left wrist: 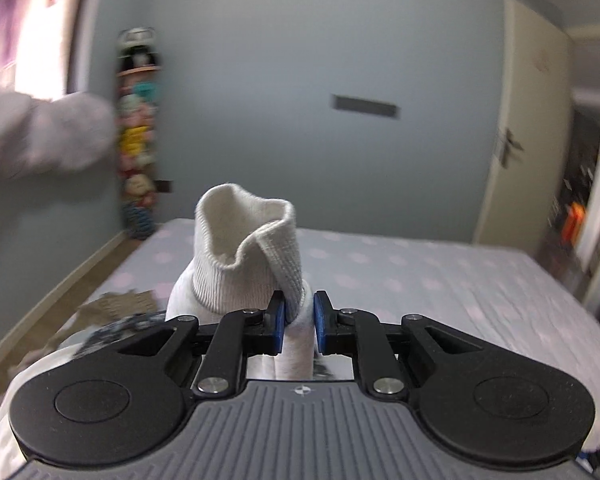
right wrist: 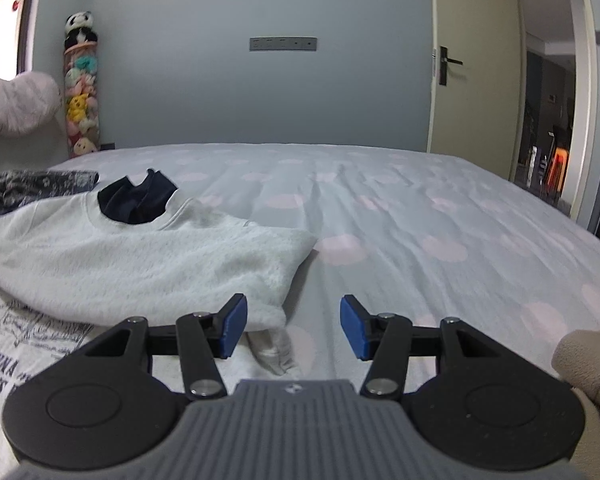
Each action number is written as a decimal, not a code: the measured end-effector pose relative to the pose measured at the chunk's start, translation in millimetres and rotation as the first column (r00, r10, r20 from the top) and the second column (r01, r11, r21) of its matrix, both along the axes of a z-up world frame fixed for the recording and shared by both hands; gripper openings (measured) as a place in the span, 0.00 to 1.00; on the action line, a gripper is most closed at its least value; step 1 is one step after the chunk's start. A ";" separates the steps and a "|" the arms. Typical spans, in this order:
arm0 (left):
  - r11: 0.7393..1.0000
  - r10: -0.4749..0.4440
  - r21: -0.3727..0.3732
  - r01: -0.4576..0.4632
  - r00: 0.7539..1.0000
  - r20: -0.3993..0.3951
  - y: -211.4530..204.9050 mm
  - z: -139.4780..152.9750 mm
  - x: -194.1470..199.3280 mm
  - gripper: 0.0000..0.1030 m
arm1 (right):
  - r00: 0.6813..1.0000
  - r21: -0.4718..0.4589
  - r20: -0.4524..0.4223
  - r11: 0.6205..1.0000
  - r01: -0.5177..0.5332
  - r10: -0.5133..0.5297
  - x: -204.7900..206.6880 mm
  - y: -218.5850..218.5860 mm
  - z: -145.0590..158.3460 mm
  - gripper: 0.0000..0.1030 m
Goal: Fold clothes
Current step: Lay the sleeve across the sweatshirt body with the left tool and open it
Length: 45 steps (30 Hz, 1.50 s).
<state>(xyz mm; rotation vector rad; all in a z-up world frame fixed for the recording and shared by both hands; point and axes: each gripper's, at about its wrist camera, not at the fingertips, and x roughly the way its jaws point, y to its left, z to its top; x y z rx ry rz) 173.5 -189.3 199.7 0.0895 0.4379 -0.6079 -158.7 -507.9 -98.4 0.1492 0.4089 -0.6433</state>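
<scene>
Your left gripper [left wrist: 299, 318] has its blue pads closed on a white sock [left wrist: 246, 256], pinching the fabric just below the ribbed cuff. The cuff stands up above the jaws with its mouth open, and the rest of the sock hangs down between the fingers toward the camera. You hold it up over the bed [left wrist: 420, 280], whose grey sheet has pale pink dots.

Your right gripper [right wrist: 293, 328] has its jaws apart with nothing between them, low over the same sheet. Just to its left lies a folded white fleece sweater [right wrist: 148, 264], with a dark sock [right wrist: 138, 198] resting at its neckline. The edge of a white printed shirt [right wrist: 24, 344] shows beneath the sweater at the near left, and a dark patterned garment [right wrist: 32, 188] lies beyond it. A column of plush toys [right wrist: 82, 92] stands in the far corner.
</scene>
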 end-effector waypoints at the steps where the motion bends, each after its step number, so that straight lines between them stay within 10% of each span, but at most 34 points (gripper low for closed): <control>1: 1.000 -0.026 0.016 0.026 1.000 -0.006 -19.4 -4.6 -2.8 0.12 | 1.000 0.015 0.008 1.000 0.006 -0.006 -0.8 -3.3 0.3 0.54; 17: 0.919 -0.351 0.080 0.386 0.894 -0.278 -241.7 -160.3 -29.7 0.07 | 0.997 0.183 0.082 0.983 -0.002 -0.013 -3.0 -35.9 -6.5 0.54; 26: 0.819 -0.438 0.127 0.560 0.752 -0.492 -277.8 -262.9 -59.8 0.13 | 0.997 0.278 0.058 0.960 0.037 -0.056 -2.8 -54.3 -19.8 0.53; 31: 0.781 -0.487 0.105 0.615 0.707 -0.514 -259.2 -271.4 -68.9 0.24 | 0.998 0.280 0.040 0.960 0.029 -0.042 -0.1 -52.3 -22.1 0.53; 38: 0.803 -0.473 0.117 0.584 0.744 -0.472 -209.1 -255.9 -72.4 0.39 | 0.998 0.273 0.051 0.962 0.011 -0.026 -2.2 -48.6 -21.0 0.53; 45: 0.890 -0.294 0.214 0.403 0.866 -0.405 -93.5 -255.7 -56.5 0.39 | 0.997 0.239 0.069 0.971 -0.031 0.015 0.4 -39.2 -15.3 0.53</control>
